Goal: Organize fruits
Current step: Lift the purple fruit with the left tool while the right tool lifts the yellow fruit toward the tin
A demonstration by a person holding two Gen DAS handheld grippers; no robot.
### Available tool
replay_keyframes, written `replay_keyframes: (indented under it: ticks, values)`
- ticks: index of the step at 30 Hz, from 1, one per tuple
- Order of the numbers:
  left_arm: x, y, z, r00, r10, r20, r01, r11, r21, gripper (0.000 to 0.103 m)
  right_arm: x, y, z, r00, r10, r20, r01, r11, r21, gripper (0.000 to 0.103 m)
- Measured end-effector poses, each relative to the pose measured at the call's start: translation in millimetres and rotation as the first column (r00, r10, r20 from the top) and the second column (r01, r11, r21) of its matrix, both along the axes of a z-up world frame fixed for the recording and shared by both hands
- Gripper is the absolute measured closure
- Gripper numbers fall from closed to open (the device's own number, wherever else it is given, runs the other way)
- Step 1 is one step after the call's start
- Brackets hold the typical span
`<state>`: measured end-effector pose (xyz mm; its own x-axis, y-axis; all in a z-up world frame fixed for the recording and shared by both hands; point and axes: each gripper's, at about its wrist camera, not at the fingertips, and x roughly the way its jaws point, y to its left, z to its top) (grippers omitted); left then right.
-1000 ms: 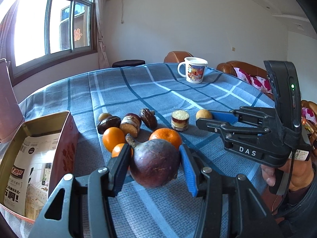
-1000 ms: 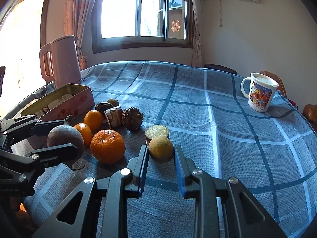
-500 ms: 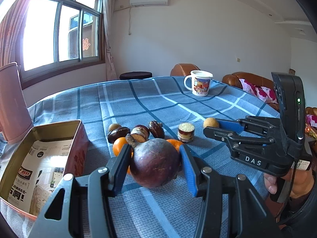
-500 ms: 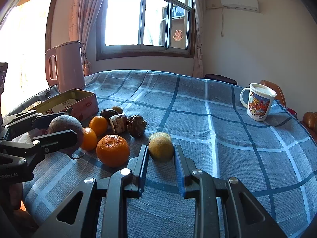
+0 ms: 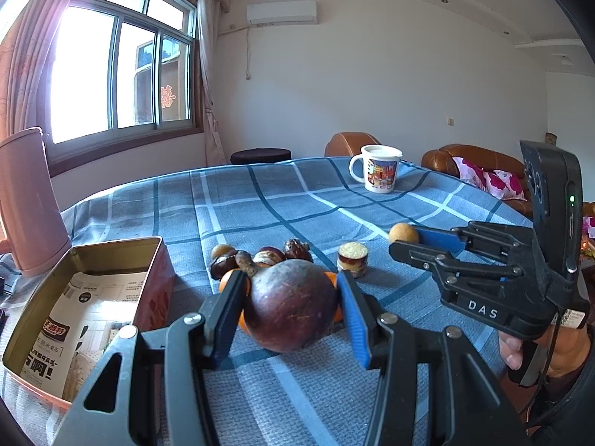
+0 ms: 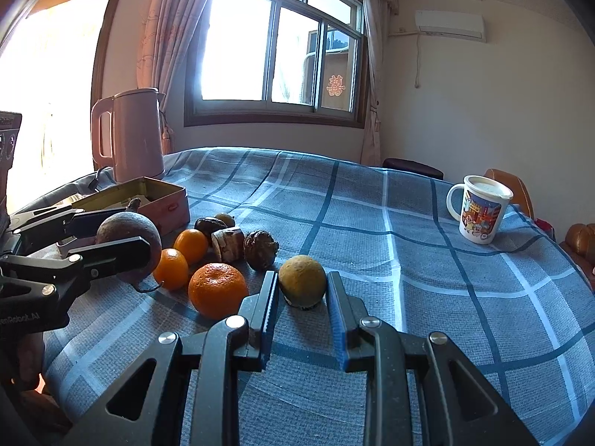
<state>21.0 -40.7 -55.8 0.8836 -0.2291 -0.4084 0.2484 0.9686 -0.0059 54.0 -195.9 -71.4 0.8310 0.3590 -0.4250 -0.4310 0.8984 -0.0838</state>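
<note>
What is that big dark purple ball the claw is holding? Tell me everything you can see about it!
The purple fruit is round, dark reddish-purple and a bit dull, with faint scuffs and a short brown stem poking up at its back left. The left claw squeezes it between two fingers, one on each side. In the right camera view it hangs above the blue checked tablecloth, lifted off it, near the oranges and the open tin box.

Oranges (image 5: 336, 297) mostly hidden behind mangosteen (image 5: 292, 303); kettle (image 5: 26, 200) cut off at left edge.
</note>
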Motion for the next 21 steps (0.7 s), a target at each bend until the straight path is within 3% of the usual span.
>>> replay_keyframes:
  ticks: [21]
  values:
    - [-12.3, -1.5, 3.7, 0.997, 0.018, 0.078, -0.018, 1.0, 0.002, 0.051, -15.3, -1.4, 3.3, 0.996, 0.015, 0.092, -0.016, 1.0, 0.01, 0.076]
